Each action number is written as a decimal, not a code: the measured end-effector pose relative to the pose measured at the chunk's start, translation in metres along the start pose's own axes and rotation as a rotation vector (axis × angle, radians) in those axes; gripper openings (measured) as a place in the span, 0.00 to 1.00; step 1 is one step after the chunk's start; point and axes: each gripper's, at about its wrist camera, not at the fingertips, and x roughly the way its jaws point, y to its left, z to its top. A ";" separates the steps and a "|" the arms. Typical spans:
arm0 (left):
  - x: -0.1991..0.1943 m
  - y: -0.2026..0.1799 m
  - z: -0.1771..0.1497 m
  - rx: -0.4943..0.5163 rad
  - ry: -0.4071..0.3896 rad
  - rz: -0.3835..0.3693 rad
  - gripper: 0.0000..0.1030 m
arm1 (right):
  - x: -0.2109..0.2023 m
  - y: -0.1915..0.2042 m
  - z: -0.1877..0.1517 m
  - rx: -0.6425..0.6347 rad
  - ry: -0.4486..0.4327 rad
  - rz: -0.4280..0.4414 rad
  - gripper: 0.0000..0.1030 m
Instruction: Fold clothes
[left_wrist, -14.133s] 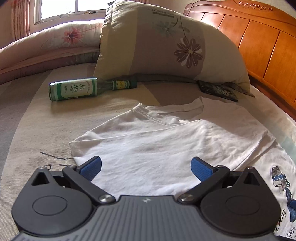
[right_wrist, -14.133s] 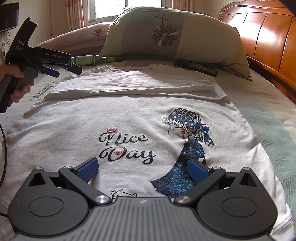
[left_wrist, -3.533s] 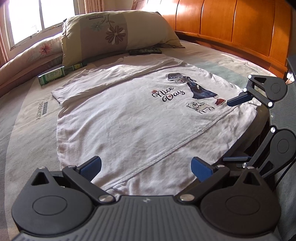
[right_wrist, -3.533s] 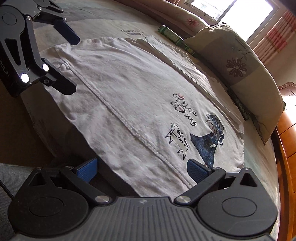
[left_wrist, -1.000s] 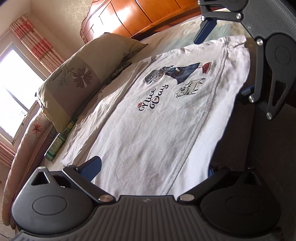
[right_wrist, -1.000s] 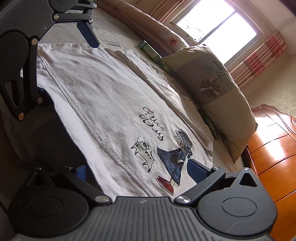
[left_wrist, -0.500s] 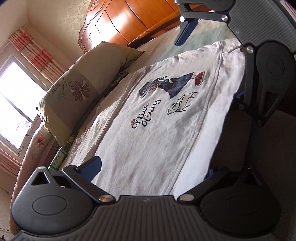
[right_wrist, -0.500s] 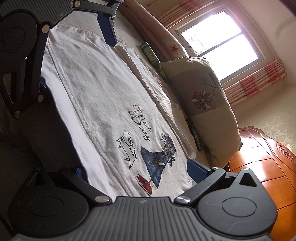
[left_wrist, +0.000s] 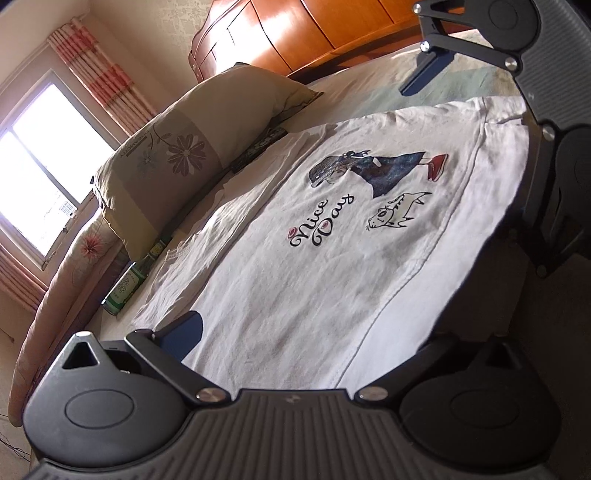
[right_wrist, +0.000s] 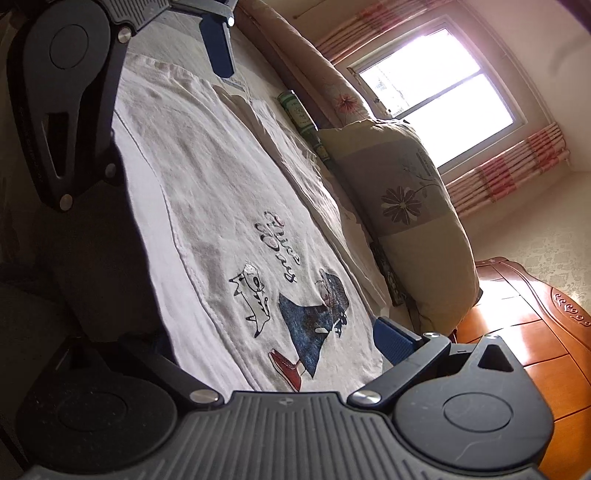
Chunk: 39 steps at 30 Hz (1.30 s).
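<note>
Only the left view shows the remote (left_wrist: 258, 149).

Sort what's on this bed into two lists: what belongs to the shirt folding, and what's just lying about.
Part of the job:
white T-shirt with the "Nice Day" print
left gripper, open astride the hem
right gripper, open astride the hem

Just lying about:
green bottle
flowered pillow
dark flat packet beside the pillow
</note>
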 end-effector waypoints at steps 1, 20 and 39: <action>0.000 0.001 -0.003 0.000 0.014 0.008 1.00 | 0.004 -0.006 -0.006 0.009 0.033 -0.018 1.00; 0.004 -0.009 -0.012 0.025 0.129 0.180 1.00 | 0.012 -0.015 -0.045 -0.087 0.007 -0.108 1.00; 0.005 0.017 0.019 0.156 0.072 0.288 1.00 | 0.025 -0.035 -0.030 -0.065 -0.050 -0.308 1.00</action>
